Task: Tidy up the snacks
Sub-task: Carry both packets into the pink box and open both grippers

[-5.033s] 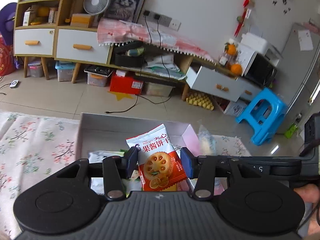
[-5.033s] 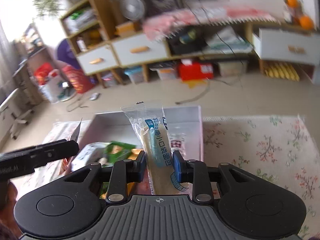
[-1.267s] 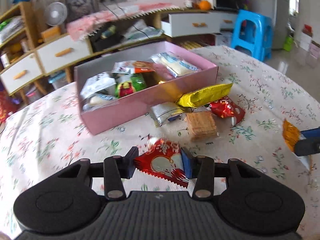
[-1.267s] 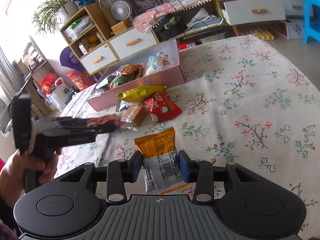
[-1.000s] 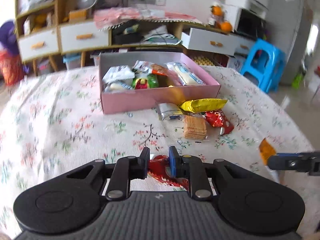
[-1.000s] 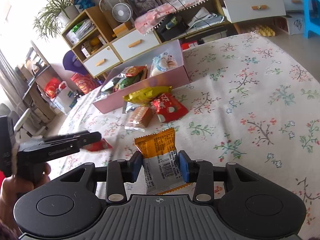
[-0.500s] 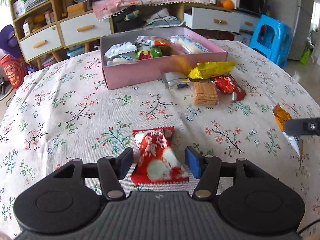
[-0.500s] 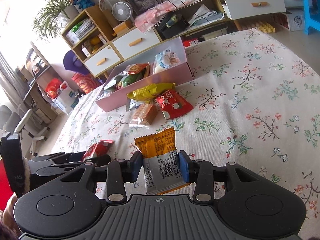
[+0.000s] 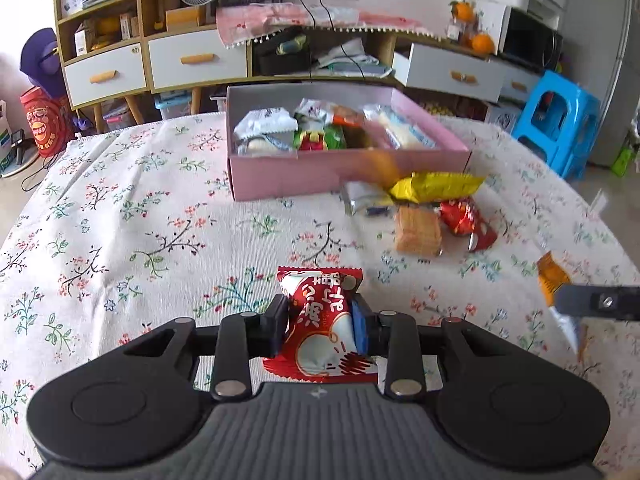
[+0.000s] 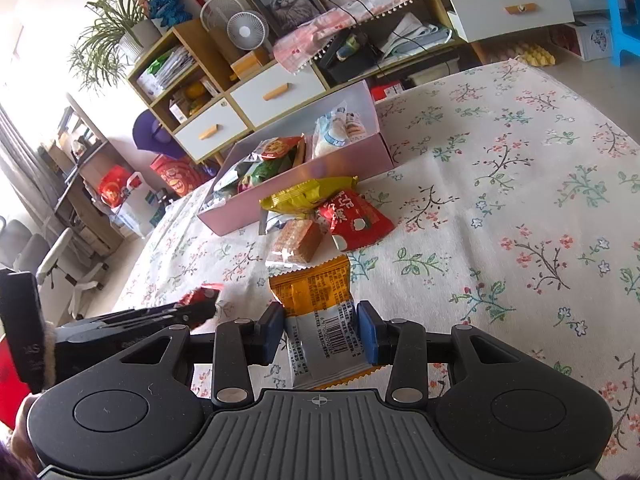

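A red and white snack packet (image 9: 322,322) is lying lengthwise between the left gripper's (image 9: 320,322) pads. An orange and silver packet (image 10: 320,320), barcode side up, is sitting gripped in the right gripper (image 10: 320,336). Farther back, a pink box (image 9: 320,172) is standing open, packed with wrapped snacks. Just in front of it a yellow packet (image 9: 434,188), a silver packet (image 9: 362,200), a clear-wrapped cracker stack (image 9: 418,230) and a second red packet (image 9: 468,222) are lying bunched together.

We note both tools alike: left gripper (image 9: 320,326) and right gripper (image 10: 321,338) have matte black linkage arms with silver rivet pins, blue pads (image 10: 367,338), round black side discs, and a ribbed grey housing bearing a small crosshair mark
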`<action>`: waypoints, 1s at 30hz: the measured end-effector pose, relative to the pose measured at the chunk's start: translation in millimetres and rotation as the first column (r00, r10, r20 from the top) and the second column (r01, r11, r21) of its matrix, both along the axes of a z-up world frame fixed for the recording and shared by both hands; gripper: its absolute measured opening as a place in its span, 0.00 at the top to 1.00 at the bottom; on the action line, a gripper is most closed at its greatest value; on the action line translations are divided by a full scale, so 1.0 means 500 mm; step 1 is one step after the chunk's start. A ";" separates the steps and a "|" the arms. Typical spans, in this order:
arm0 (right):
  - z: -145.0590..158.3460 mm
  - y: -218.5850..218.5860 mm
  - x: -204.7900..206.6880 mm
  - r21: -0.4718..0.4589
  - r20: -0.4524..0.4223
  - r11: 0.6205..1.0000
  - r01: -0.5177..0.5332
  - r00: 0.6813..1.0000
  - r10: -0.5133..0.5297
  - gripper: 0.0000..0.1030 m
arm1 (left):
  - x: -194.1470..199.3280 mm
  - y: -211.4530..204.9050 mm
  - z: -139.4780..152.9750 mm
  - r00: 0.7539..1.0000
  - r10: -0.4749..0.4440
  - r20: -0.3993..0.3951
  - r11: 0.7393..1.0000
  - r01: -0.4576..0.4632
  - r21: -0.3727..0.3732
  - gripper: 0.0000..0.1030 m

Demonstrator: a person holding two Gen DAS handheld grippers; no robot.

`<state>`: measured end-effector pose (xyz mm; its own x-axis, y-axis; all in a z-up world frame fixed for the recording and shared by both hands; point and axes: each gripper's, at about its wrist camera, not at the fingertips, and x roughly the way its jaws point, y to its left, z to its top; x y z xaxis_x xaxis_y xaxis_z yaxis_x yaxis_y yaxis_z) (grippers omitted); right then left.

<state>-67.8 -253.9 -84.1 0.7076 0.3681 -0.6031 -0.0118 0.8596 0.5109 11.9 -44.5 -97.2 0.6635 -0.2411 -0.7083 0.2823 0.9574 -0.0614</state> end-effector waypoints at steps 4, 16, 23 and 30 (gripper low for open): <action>0.005 -0.002 0.006 0.001 0.009 1.000 0.003 1.000 -0.003 0.62 | 0.004 0.006 0.011 1.000 0.011 0.009 1.000 -0.011 -0.022 0.71; 0.033 -0.023 0.047 0.000 0.052 1.000 0.017 0.998 -0.017 0.62 | 0.031 0.025 0.043 0.998 0.032 0.046 0.998 -0.030 -0.047 0.71; 0.053 -0.042 0.103 -0.004 0.078 0.999 0.041 0.996 -0.041 0.62 | 0.065 0.015 0.060 0.998 0.015 0.056 0.995 -0.010 -0.095 0.71; 0.106 -0.034 0.198 -0.008 0.149 1.000 0.014 0.989 -0.013 0.62 | 0.152 -0.002 0.104 0.992 0.020 0.121 0.993 -0.006 -0.120 0.71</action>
